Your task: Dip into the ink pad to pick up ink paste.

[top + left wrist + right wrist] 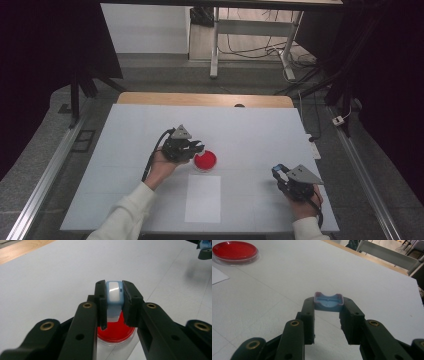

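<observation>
Left gripper view: left hand-held gripper [115, 298] clamps a glossy, rounded light-blue piece [114, 293] directly above a round red dish [116, 333]. Right hand-held gripper [328, 305] grips a concave blue cap [328, 301] over the matte white desk [374, 282].

the left gripper [115, 312] jaws hide the lower part of the light blue piece [114, 293] and the near rim of the red dish [116, 333]

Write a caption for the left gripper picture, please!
Left gripper pinches a pale blue block above a round red dish.
</observation>
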{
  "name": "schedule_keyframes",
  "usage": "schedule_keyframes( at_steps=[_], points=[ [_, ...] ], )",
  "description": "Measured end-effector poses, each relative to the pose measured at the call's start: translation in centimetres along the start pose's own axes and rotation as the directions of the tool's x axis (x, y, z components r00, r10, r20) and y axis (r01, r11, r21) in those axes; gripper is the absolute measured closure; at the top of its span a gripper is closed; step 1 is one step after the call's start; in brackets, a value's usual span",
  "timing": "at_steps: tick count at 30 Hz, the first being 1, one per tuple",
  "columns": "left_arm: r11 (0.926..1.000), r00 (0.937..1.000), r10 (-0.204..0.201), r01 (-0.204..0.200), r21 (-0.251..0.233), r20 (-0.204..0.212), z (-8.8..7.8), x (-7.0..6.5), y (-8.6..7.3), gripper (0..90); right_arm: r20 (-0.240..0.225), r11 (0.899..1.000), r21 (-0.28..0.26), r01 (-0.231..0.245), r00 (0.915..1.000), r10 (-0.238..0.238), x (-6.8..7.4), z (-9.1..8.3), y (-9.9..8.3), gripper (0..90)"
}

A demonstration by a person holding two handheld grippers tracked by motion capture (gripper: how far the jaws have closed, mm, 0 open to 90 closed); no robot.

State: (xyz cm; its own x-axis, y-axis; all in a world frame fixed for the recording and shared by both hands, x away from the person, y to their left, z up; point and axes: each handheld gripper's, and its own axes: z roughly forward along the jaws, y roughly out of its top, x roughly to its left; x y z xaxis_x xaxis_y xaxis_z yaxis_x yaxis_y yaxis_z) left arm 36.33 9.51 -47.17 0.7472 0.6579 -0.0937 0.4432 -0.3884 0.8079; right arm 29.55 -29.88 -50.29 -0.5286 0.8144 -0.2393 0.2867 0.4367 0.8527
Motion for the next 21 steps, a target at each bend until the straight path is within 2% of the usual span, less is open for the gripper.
schedule_keyframes(
  at_steps=[21],
  points=[
    [0.9996, 0.998, 0.025, -0.025, -0.009, 0.057, -1.4, -0.6, 0.2, 75.5, -0.001, 1.0, -0.003, 0.001, 1.0, -0.001, 0.0, 0.0, 0.0, 65.6]
  ],
)
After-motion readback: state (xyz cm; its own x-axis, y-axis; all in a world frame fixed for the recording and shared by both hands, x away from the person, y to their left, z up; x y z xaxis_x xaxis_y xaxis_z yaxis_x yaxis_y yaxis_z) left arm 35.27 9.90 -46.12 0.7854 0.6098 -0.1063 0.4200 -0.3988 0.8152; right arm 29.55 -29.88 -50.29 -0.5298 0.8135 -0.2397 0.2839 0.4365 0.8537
